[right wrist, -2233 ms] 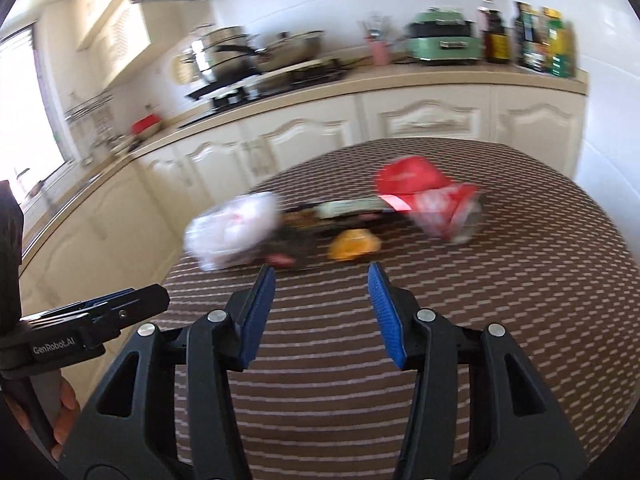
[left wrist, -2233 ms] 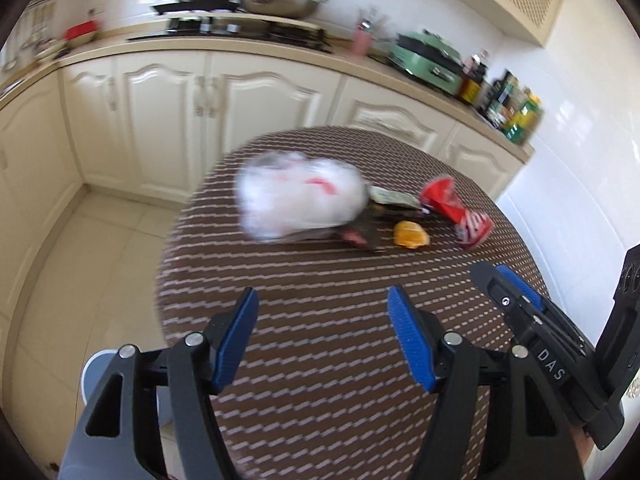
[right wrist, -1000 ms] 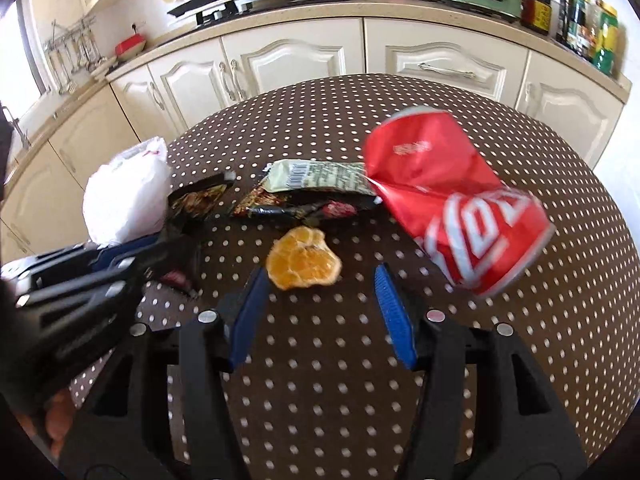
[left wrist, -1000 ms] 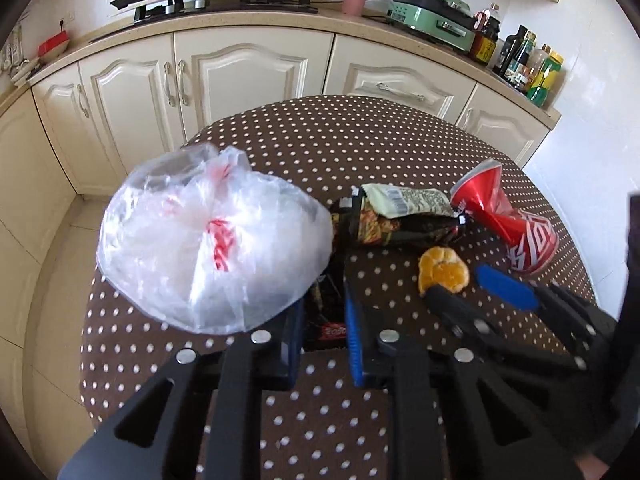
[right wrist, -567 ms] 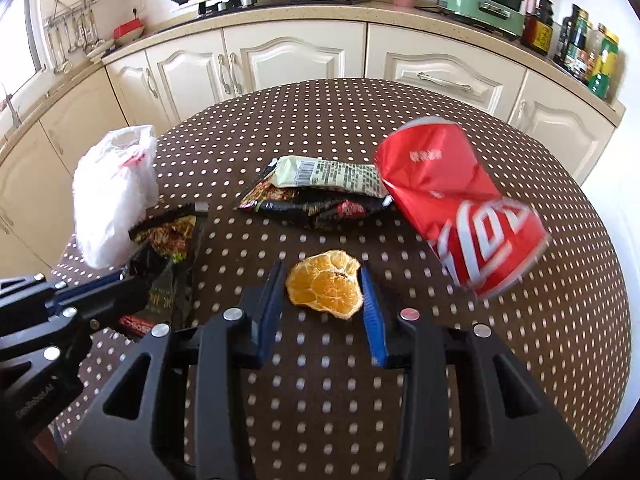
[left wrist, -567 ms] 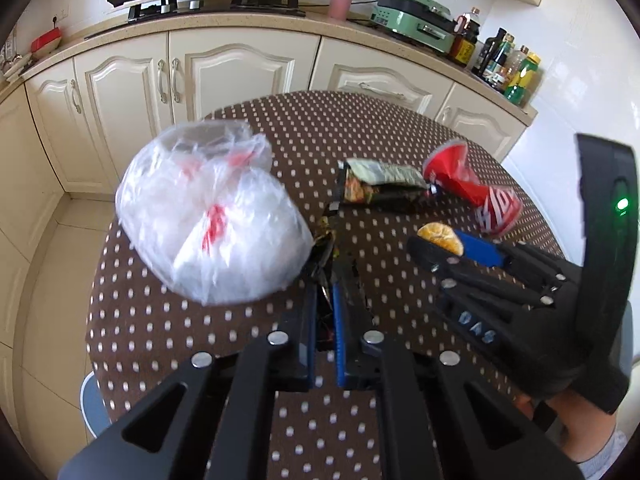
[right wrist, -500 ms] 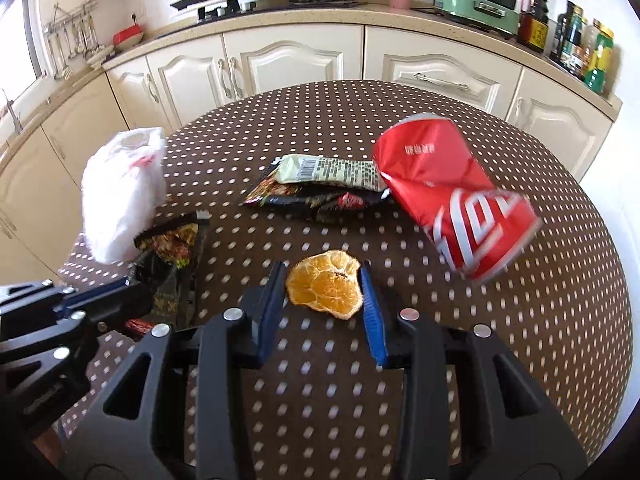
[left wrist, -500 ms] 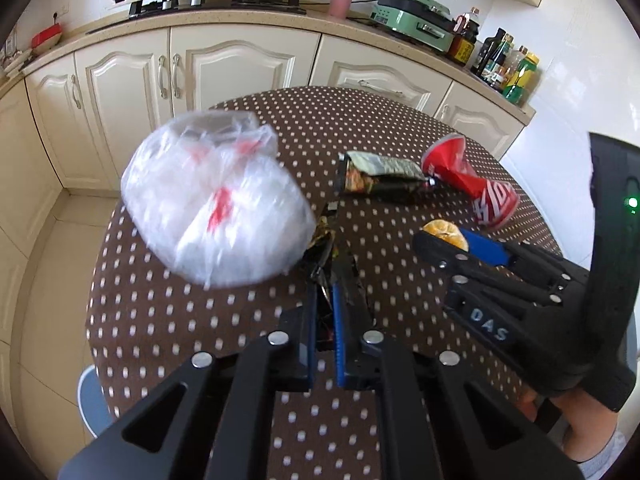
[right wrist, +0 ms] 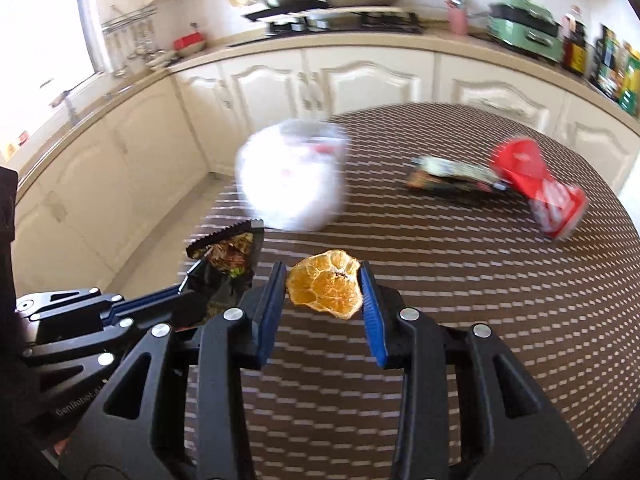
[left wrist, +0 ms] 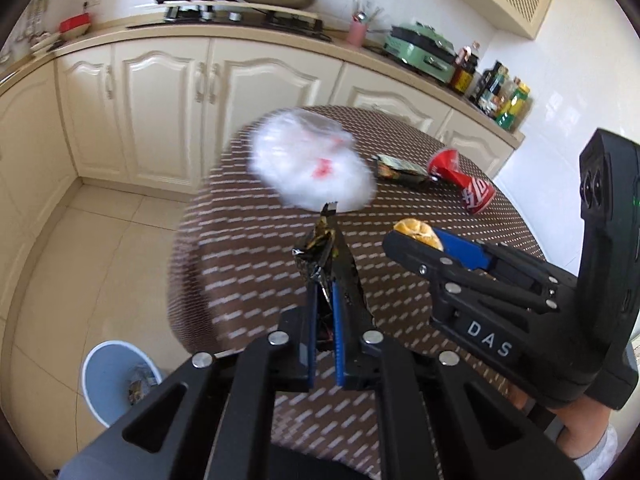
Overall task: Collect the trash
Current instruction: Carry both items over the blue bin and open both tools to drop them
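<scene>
My left gripper (left wrist: pixel 325 292) is shut on a dark crumpled snack wrapper (left wrist: pixel 326 258) and holds it above the dotted table (left wrist: pixel 248 264); the wrapper also shows in the right wrist view (right wrist: pixel 228 258). My right gripper (right wrist: pixel 325 286) is shut on an orange peel (right wrist: pixel 325 289), lifted off the table; the peel also shows in the left wrist view (left wrist: pixel 418 230). A white plastic bag (left wrist: pixel 312 168), a second snack packet (left wrist: pixel 398 170) and a crushed red can (left wrist: pixel 464 186) lie on the table.
A light blue trash bin (left wrist: pixel 116 380) with some trash in it stands on the tiled floor at the lower left, beside the table. Cream kitchen cabinets (left wrist: pixel 168 96) and a counter with pans and bottles run behind the table.
Both grippers closed on their items and have risen and pulled back from the table, carrying the wrapper and the orange peel. The blue bin has come into the left wrist view.
</scene>
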### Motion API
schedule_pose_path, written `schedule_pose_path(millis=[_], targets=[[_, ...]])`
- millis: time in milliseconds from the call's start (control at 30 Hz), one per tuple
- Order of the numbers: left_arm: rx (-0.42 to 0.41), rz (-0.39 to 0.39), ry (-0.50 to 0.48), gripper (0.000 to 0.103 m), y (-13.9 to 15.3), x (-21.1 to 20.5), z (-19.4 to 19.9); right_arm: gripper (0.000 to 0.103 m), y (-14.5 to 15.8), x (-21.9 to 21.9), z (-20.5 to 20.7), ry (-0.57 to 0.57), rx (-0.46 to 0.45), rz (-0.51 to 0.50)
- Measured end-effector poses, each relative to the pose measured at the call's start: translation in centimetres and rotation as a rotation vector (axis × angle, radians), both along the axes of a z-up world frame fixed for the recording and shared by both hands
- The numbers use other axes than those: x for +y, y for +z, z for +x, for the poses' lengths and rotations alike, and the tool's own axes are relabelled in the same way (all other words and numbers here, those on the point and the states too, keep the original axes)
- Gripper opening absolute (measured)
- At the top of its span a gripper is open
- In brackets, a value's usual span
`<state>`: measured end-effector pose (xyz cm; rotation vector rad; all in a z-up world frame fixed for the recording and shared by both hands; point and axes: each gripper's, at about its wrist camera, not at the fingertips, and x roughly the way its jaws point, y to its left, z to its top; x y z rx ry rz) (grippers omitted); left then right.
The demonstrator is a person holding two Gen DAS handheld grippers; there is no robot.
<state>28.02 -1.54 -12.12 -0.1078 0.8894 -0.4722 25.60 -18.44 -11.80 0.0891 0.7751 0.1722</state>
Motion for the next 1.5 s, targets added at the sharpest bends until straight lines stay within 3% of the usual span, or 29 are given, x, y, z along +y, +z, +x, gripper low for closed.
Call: schedule_pose_path(millis=[300, 467, 700, 900, 933, 967, 1033, 1500], targets=[[0.039, 0.008, 0.209, 0.006, -1.7, 13.7, -2.7, 0.036, -0.6, 13.1, 0.6, 0.224, 0.012, 0.039], [0.124, 0.041, 0.344, 0.006, -5.0, 20.9, -2.8, 0.036, -3.7, 21.2, 1.9, 0.352, 0.075, 0.058], [0.251, 0.064, 0.474, 0.007, -10.6, 28.6, -1.1, 0.036, -8.8, 28.5, 3.8, 0.431, 0.178, 0.075], [0.302, 0.045, 0.523, 0.008, -13.3, 31.6, 1.0, 0.036, -11.6, 30.9, 5.0, 0.444, 0.23, 0.08], [0.305, 0.036, 0.528, 0.012, -13.6, 31.9, 1.2, 0.036, -11.8, 31.2, 5.0, 0.447, 0.237, 0.079], [0.311, 0.031, 0.533, 0.024, -13.8, 32.1, 1.5, 0.036, -12.0, 31.4, 5.2, 0.448, 0.242, 0.08], [0.305, 0.045, 0.546, 0.036, -13.9, 31.9, 2.1, 0.036, -12.4, 31.5, 5.5, 0.444, 0.251, 0.079], [0.322, 0.03, 0.602, 0.036, -15.0, 33.6, 2.1, 0.036, -13.9, 33.3, 6.3, 0.464, 0.279, 0.071]])
